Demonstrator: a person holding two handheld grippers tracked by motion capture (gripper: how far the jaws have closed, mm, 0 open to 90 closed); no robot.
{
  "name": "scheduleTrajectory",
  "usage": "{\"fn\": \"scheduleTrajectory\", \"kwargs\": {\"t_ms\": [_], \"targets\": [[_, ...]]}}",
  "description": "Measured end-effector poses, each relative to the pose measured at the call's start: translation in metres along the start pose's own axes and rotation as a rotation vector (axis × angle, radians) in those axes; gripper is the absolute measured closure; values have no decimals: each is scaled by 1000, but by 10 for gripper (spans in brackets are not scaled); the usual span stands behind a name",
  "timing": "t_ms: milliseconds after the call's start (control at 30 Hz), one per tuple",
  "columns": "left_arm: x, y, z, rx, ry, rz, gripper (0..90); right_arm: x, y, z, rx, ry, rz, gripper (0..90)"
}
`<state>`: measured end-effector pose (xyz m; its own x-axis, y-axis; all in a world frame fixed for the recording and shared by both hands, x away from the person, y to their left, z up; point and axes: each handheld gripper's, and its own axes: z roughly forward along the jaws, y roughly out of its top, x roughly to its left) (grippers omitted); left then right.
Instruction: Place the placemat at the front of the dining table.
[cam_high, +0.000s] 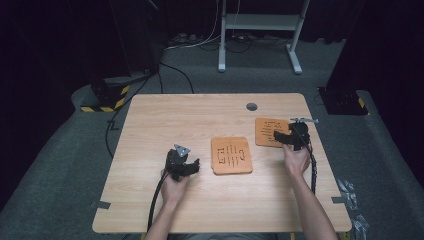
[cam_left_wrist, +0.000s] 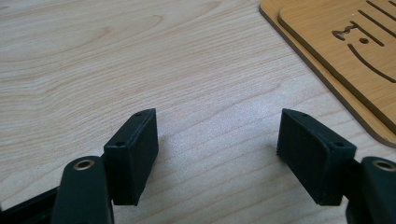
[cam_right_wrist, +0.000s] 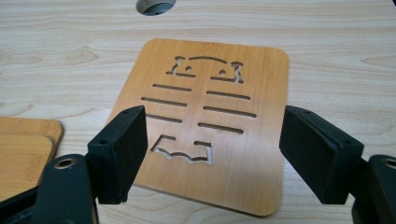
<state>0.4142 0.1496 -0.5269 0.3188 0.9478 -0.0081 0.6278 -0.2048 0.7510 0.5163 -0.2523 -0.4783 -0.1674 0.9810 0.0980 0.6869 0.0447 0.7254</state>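
Two orange wooden boards with cut-out slots lie stacked (cam_high: 231, 155) at the middle of the table; their corner shows at the upper right in the left gripper view (cam_left_wrist: 355, 60). A single slotted board (cam_high: 265, 127) lies flat at the right. My right gripper (cam_high: 280, 135) hovers over its near end, jaws wide either side of the board (cam_right_wrist: 261, 154), pads not touching it. The right gripper (cam_right_wrist: 214, 114) also sees the stack (cam_right_wrist: 23, 149) at its left. My left gripper (cam_high: 191, 167) rests left of the stack. Its jaws (cam_left_wrist: 217, 116) stand apart over bare wood, holding nothing.
The light wooden table (cam_high: 175, 120) has a round cable hole (cam_high: 251, 106) near its far edge, also at the top of the right gripper view (cam_right_wrist: 156, 4). Behind the table stand a white stand frame (cam_high: 260, 30), floor cables and a hazard-striped base (cam_high: 105, 97).
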Motion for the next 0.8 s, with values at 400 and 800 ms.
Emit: {"fn": "scheduleTrajectory", "kwargs": {"t_ms": [400,800], "targets": [[0,0,0,1,0,0,292,6,-7,-13,-19,79,-11,278],[0,0,0,1,0,0,292,8,-13,-27,-58,135,-28,291]]}}
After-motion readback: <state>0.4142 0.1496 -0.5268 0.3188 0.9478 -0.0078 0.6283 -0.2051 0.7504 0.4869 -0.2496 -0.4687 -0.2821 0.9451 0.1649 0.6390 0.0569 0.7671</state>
